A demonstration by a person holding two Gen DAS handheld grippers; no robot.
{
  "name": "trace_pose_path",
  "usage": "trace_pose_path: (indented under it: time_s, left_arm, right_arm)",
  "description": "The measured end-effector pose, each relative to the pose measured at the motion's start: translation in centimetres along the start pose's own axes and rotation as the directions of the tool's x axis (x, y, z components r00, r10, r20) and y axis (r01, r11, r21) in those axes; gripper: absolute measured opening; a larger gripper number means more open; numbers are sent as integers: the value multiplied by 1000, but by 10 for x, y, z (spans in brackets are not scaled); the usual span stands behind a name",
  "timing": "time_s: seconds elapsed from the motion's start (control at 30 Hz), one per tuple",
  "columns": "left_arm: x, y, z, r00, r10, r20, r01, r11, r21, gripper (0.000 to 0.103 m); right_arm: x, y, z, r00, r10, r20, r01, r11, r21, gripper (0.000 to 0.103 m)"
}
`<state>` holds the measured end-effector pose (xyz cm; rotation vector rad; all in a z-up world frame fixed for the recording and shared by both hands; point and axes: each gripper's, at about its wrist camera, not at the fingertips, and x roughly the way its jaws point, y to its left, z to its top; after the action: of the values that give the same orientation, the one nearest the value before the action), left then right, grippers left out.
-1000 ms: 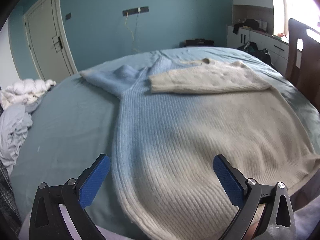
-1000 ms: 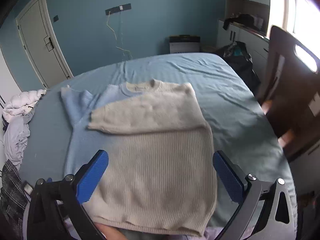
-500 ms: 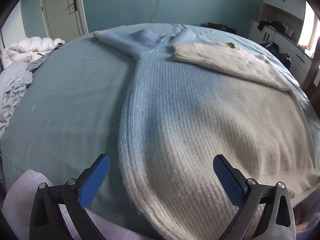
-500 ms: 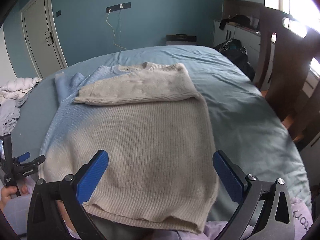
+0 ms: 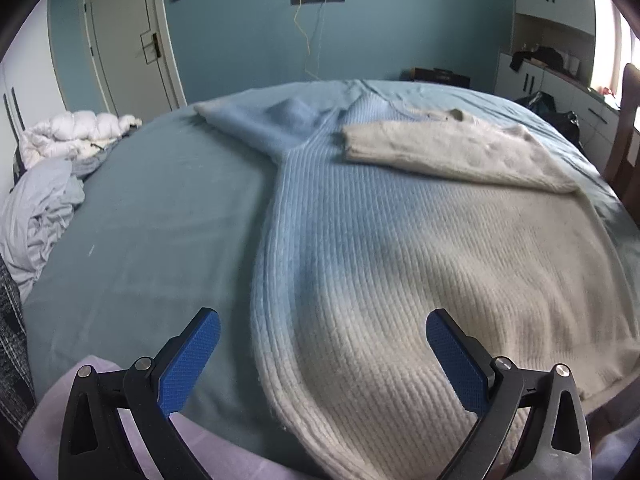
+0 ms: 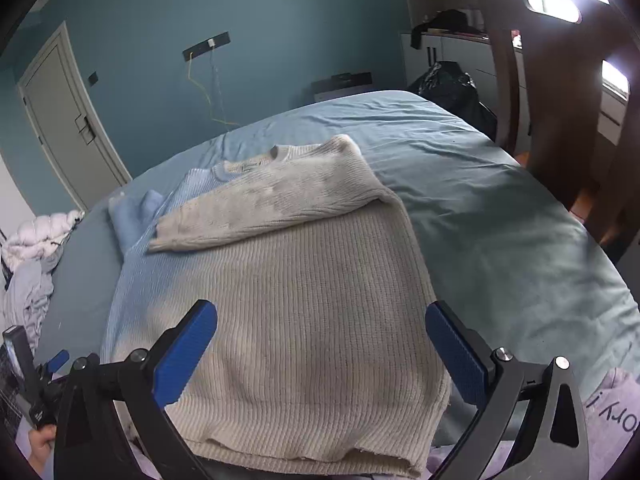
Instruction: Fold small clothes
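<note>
A knitted sweater [image 5: 400,264] [image 6: 304,312], light blue on its left side and cream on its right, lies flat on the bed. Its cream sleeve [image 5: 448,152] [image 6: 272,204] is folded across the chest. The blue sleeve [image 5: 264,120] [image 6: 136,212] points out to the far left. My left gripper [image 5: 320,356] is open and empty above the sweater's near left hem. My right gripper [image 6: 320,352] is open and empty above the hem's right part. The left gripper's body [image 6: 28,380] shows at the lower left of the right wrist view, held by a hand.
The bed [image 5: 160,216] [image 6: 520,240] has a blue-grey sheet. Crumpled white and grey laundry [image 5: 52,176] is piled on its left side. A dark wooden chair [image 6: 568,104] stands close on the right. A door [image 5: 128,48] and cabinets [image 5: 560,64] line the far walls.
Both cameras shifted slightly: the left wrist view tilted up, the right wrist view rolled and moved toward the chair. The sweater has not moved and both grippers stay open.
</note>
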<state>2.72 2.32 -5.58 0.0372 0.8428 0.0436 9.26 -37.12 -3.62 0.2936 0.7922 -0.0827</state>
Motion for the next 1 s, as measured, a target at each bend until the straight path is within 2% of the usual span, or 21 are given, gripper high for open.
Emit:
trace_pose_path:
  time_s: [0.27,0.4,0.5,0.63,0.8,0.87,1.0]
  left_arm:
    - [-5,8,11,1000,-7,8,8,999,-35,103]
    - [-5,25,17,999,-34,-16,32,994,-103,103]
    - [3,36,21,997,-41,-64,32,990,-138,103]
    - [4,51,32,997,-15,-80,3,989,-147,103]
    - [11,82,58,990,96,-102,-108,986,-123,103]
    - [25,98,71,987,101,-123,-118,982,-144,103]
    - [82,138,109,980,60,-192,-103,969,-223,103]
  right_arm:
    - [-12,24,-13,1000,-25,13,26,999,-44,102]
    - [-4,35,-8,1000,12,6,-11,999,-40,102]
    - [18,46,0,999,46,-3,-46,999,-9,102]
    - [68,61,4,990,112,-79,-111,993,28,102]
    - [119,53,2,982,139,-125,-132,989,63,102]
    - [131,53,-2,976,153,-156,-145,987,63,102]
    - [141,60,-11,962,172,-212,-174,985,9,102]
